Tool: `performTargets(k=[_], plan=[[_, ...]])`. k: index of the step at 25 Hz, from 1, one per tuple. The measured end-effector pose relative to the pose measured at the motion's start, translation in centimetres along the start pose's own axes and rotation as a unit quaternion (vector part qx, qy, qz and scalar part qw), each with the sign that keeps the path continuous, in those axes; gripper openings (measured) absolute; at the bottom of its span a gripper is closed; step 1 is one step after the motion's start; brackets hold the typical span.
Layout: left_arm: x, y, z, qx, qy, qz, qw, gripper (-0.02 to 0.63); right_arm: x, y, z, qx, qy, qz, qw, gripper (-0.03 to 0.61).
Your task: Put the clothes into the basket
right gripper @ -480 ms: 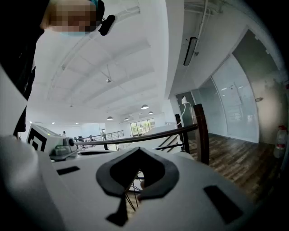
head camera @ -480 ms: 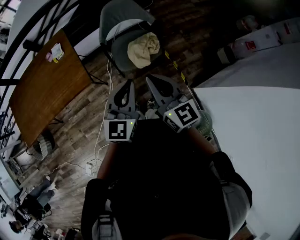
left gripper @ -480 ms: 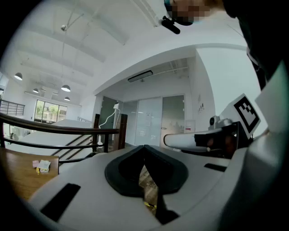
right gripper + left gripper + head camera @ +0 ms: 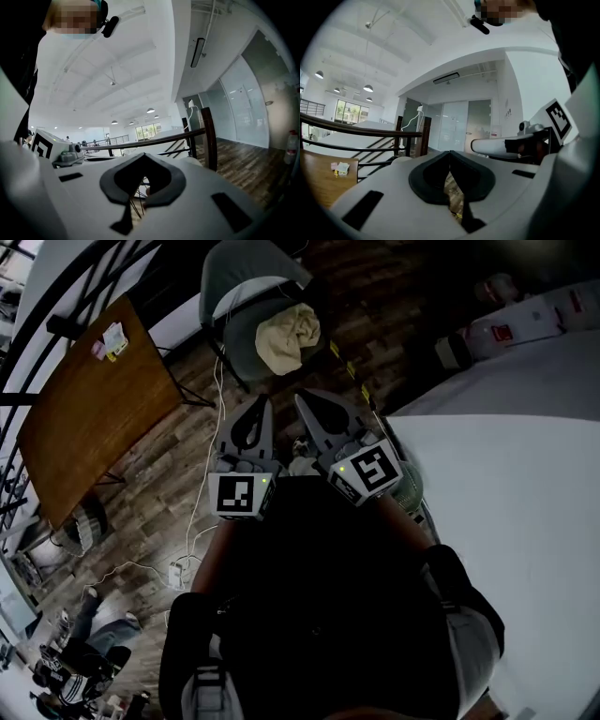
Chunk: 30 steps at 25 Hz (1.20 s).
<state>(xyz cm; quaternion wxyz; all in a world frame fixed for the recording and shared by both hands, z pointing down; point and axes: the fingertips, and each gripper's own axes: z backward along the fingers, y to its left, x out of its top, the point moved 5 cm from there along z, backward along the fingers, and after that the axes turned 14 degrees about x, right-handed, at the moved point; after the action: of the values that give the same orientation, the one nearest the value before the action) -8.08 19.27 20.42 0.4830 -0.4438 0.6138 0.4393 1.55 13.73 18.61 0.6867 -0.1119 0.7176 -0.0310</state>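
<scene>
- Left tool (image 4: 264, 402): the jaws are pressed together with nothing in them. In the left gripper view (image 4: 450, 153) the tips meet and we only get a sliver of floor (image 4: 452, 187) through the slit below. Next to half a second ago it's basically in the same spot, held about level out in front of the body, maybe nudged forward a hair.
- Clothes (image 4: 289, 338): it's one cream bundle, sitting on the seat of the grey chair (image 4: 234, 292), just past the tips of both tools and roughly in line with the gap between them. It hasn't budged and nothing's touching it.
- Right tool (image 4: 302, 397): same deal, closed up and empty. The right gripper view (image 4: 140, 155) shows the tips meeting with only background behind them. No real move here either.
- White surface (image 4: 506, 512) off to the right: we don't see any laundry on it.
- So what changed? Pretty much nothing at the tools, which to us means the pickup hasn't started yet. Our guess is that one tool has to open before it can go for the bundle. We also can't pick out the basket with any confidence in these views, so where the clothes end up is unclear.
</scene>
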Motion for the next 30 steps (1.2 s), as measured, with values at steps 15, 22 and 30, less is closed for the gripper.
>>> performTargets(k=[15, 22, 30], plan=[[0.3, -4.3, -1.6, -0.006, -0.014, -0.022, 0.9996, 0.014, -0.4, -3.6, 3.5, -0.020, -0.014, -0.016, 1.000, 0.009], [-0.4, -4.7, -2.3, -0.004, -0.008, -0.014, 0.9999, 0.014, -1.5, -4.6, 3.1, -0.027, 0.002, -0.025, 0.999, 0.009], [0.5, -1.1, -6.4, -0.021, -0.019, -0.015, 0.9995, 0.014, -1.9, -7.2, -1.4, -0.045, 0.031, -0.028, 0.998, 0.009]])
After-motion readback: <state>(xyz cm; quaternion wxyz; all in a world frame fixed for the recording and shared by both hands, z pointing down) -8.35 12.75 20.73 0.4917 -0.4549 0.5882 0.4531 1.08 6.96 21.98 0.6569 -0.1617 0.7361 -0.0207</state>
